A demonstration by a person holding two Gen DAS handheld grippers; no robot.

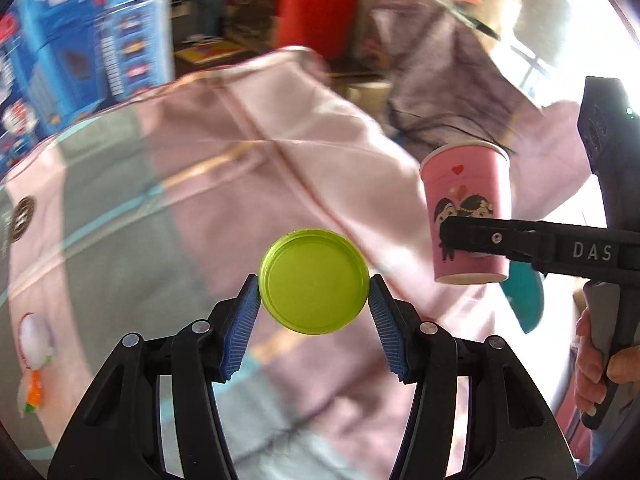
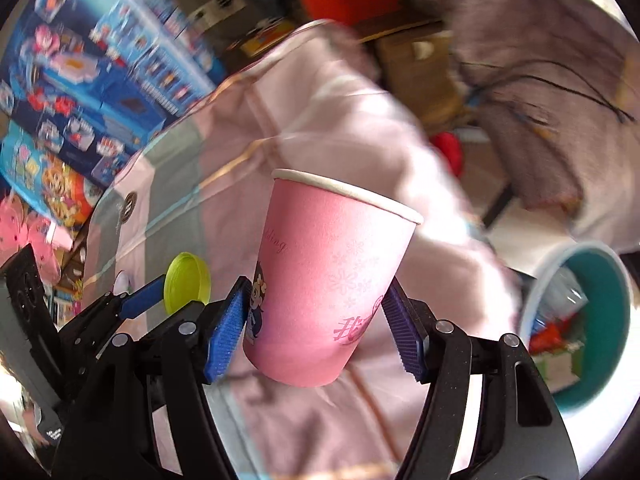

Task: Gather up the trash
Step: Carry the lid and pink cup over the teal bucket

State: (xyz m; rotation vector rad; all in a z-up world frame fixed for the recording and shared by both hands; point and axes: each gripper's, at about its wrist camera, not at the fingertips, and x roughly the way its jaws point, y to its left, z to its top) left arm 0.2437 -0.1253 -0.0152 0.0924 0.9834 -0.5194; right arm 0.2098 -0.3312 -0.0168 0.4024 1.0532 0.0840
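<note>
The pink paper cup [image 2: 328, 284] stands nearly upright between the pads of the right tool [image 2: 316, 332], its long axis tipped slightly so the white rim leans up and to the right, mouth upward and base down. It hangs in the air above the pink-and-grey cloth [image 2: 304, 128] that covers the tabletop. In the left wrist view the same cup [image 1: 466, 212] shows a cartoon couple and red hearts on its side, with one black finger of the right tool [image 1: 472, 240] crossing its lower half.

The lime-green lid [image 1: 313, 281] is a flat disc with a raised rim, held with its hollow face toward the left camera. It also is lifted clear of the cloth.

At the right edge of the right wrist view a round teal bin [image 2: 600, 280] with a pale rim stands lower than the tabletop; inside it lie a clear plastic piece and some red and white scraps, too blurred to name.

The left tool [image 1: 314, 286] stands partly spread, its blue ribbed pads pinching the lid at opposite edges. The right tool is likewise part-way spread, its blue and purple pads pressed against the cup's lower wall on both sides. A hand [image 1: 596, 360] grips the right tool's handle.
</note>
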